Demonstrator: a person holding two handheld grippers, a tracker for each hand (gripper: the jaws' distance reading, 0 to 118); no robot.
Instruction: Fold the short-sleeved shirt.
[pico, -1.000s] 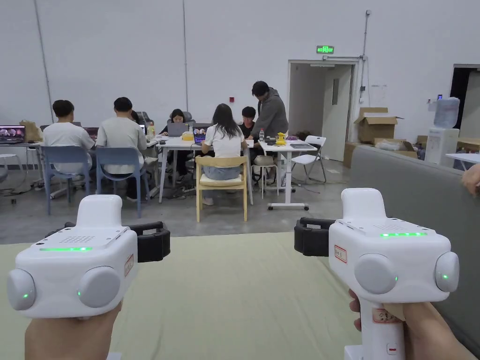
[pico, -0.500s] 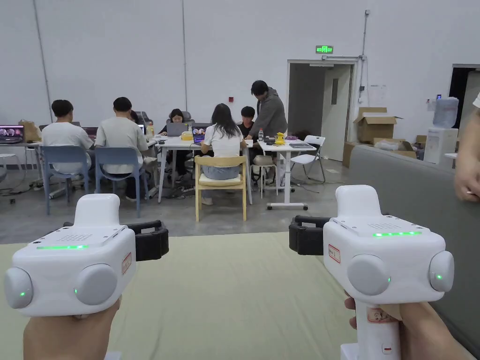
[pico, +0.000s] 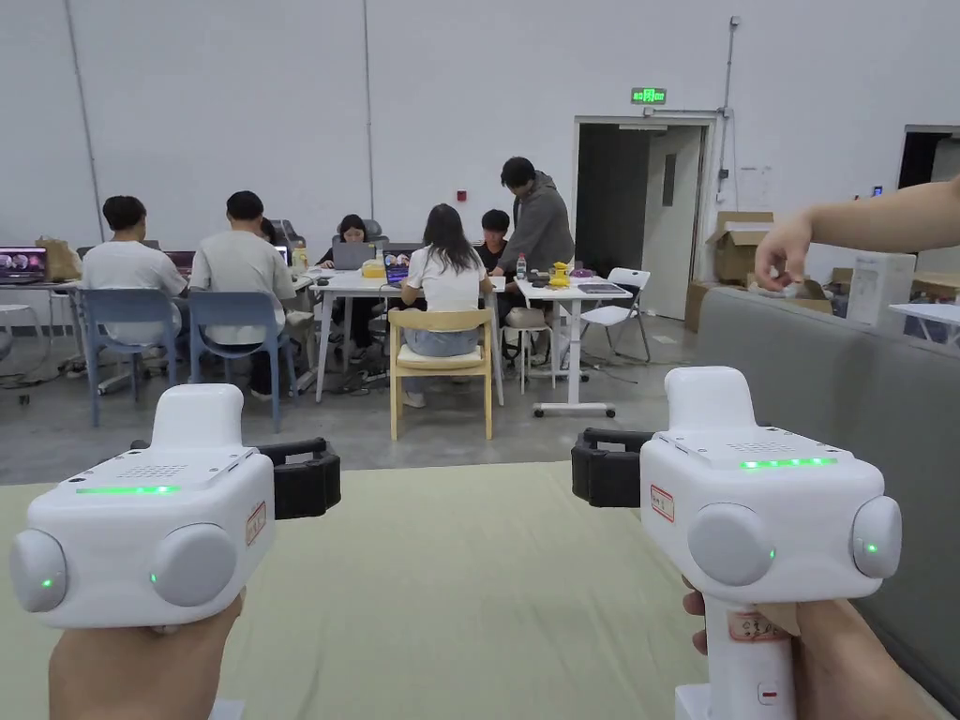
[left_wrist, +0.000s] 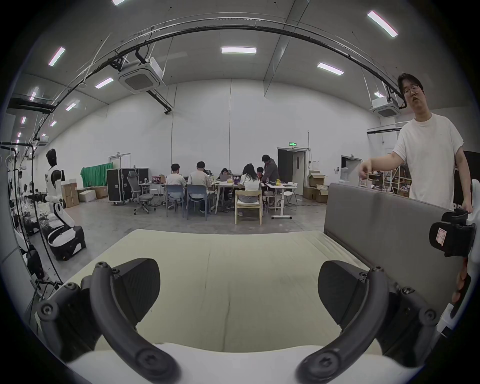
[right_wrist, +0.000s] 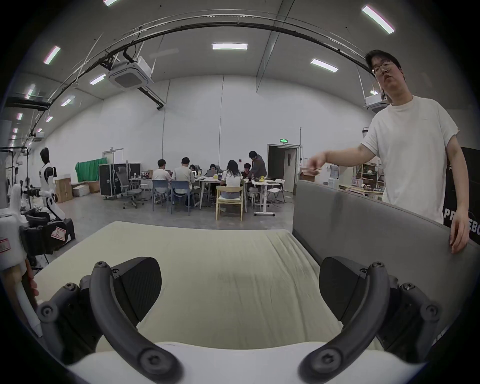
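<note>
The left hand-held gripper (left_wrist: 237, 293) and the right hand-held gripper (right_wrist: 240, 293) hover over the pale green bed (pico: 469, 581), jaws apart and empty. A bystander's arm (pico: 872, 225) reaches in at 2 o'clock above the grey headboard (pico: 825, 375).

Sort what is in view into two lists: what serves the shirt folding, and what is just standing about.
For the job:
- left gripper, jaws wide apart, holding nothing
- right gripper, jaws wide apart, holding nothing
- pale green bed surface, the place to fold on

Just about:
- grey headboard
- bystander in a white T-shirt
- wooden chair
- cardboard boxes
- white tables
</note>
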